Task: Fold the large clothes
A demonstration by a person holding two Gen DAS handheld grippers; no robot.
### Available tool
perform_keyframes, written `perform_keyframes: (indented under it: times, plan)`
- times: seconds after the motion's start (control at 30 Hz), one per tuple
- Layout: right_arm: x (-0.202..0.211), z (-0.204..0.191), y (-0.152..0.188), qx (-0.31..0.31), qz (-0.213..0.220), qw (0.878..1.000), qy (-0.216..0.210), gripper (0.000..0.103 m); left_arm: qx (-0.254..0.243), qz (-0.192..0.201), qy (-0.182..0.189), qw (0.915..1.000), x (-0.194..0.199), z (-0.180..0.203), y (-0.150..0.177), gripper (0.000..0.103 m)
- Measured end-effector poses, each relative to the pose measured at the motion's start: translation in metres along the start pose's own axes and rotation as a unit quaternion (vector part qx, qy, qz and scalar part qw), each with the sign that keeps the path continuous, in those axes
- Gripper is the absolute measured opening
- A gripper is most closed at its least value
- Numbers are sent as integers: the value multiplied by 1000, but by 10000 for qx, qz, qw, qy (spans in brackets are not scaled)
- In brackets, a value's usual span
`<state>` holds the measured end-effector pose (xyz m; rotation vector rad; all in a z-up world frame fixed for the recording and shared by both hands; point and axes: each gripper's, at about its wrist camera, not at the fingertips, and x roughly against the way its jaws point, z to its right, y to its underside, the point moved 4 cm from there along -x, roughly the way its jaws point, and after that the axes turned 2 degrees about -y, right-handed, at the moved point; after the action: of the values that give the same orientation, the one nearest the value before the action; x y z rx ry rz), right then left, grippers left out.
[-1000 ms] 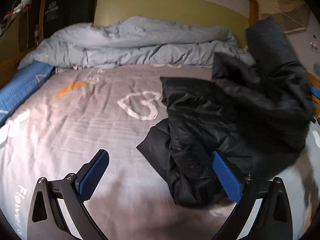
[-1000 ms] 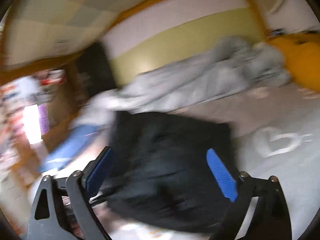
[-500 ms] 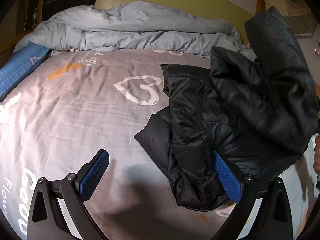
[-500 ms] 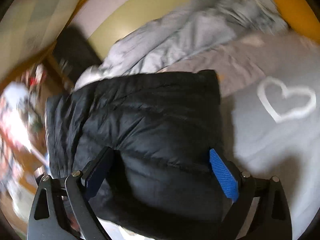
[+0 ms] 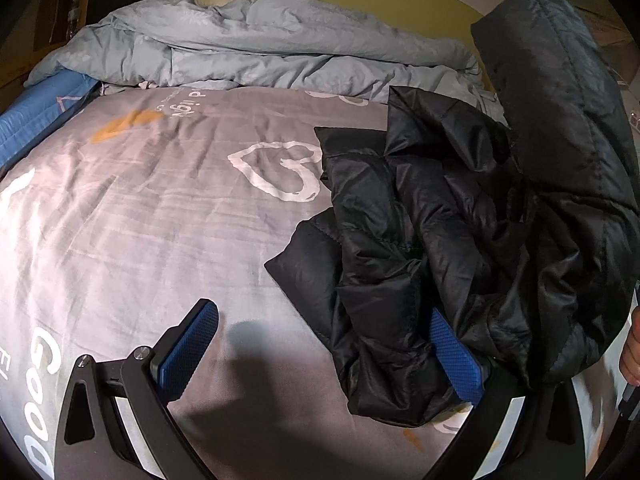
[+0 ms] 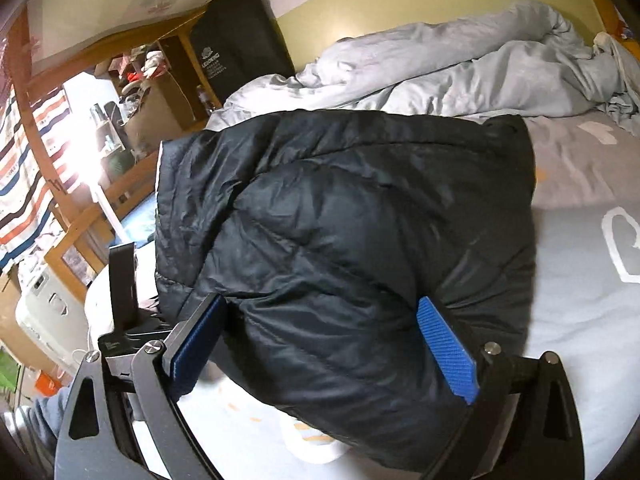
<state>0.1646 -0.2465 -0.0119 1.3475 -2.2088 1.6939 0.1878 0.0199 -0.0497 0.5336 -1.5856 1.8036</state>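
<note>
A black quilted puffer jacket lies crumpled on the right half of the grey bed sheet. My left gripper is open, low over the sheet; its right pad touches the jacket's near fold and its left pad is over bare sheet. In the right wrist view the jacket bulges between the wide-open jaws of my right gripper, which is not clamped on it. The jacket's far part stands up at the right edge of the left wrist view.
A rumpled light grey duvet is heaped along the bed's far side. A blue pad lies at the left edge. A wooden bed frame and cluttered shelves stand to the left in the right wrist view.
Both grippers have moved in closer to the jacket. The right wrist view went from blurred swinging to steady, with the jacket now filling the space between its jaws.
</note>
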Motion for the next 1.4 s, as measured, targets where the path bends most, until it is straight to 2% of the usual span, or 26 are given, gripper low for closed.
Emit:
perform_keyframes:
  times: [0.1, 0.17, 0.3, 0.43, 0.5, 0.57, 0.63, 0.7, 0.8, 0.9, 1.0, 1.07, 1.13, 1.27, 1.4]
  plan:
    - [-6, -1, 2, 154, -127, 9994, 271, 94, -157, 273, 109, 9994, 17, 5, -3, 101]
    - [-7, 0, 3, 108, -123, 9995, 276, 94, -465, 572, 508, 9960, 40, 17, -6, 101]
    - [-4, 2, 3, -34, -43, 9998, 186, 94, -1004, 1163, 571, 9865, 88, 38, -9, 101]
    - [-3, 2, 5, -123, -9, 9999, 43, 94, -897, 1491, 1146, 9781, 120, 53, -15, 102]
    - [-5, -3, 7, -54, -42, 10000, 10, 94, -860, 1548, 1208, 9768, 124, 65, -24, 102]
    - [-7, -10, 10, 52, -83, 9999, -111, 94, -861, 1523, 1060, 9789, 119, 75, -33, 102]
    - [-9, -18, 13, 139, -165, 9994, -254, 94, -806, 1423, 752, 9837, 105, 81, -45, 102]
    - [-10, -24, 16, 296, -224, 9991, -227, 93, -652, 1354, 479, 9875, 88, 81, -57, 103]
    - [-7, -25, 15, 397, -207, 9990, -95, 90, -391, 1021, 115, 9939, 58, 73, -69, 103]
    - [5, -16, 8, 189, 3, 9997, 180, 85, -111, 691, -230, 9973, 28, 56, -67, 103]
    - [24, -2, -5, 107, 355, 9954, 885, 86, -226, 717, -573, 9955, 17, 44, -57, 103]
    - [36, 11, -13, -19, 568, 9898, 1303, 86, -183, 722, -656, 9951, 15, 37, -53, 103]
    - [45, 29, -18, -337, 715, 9853, 1516, 87, -69, 689, -618, 9957, 15, 29, -50, 103]
    - [53, 60, -17, -1237, 726, 9810, 1309, 88, -73, 651, -652, 9957, 12, 24, -47, 103]
    - [51, 65, -20, -1315, 651, 9805, 1305, 89, -173, 621, -804, 9947, 7, 25, -38, 103]
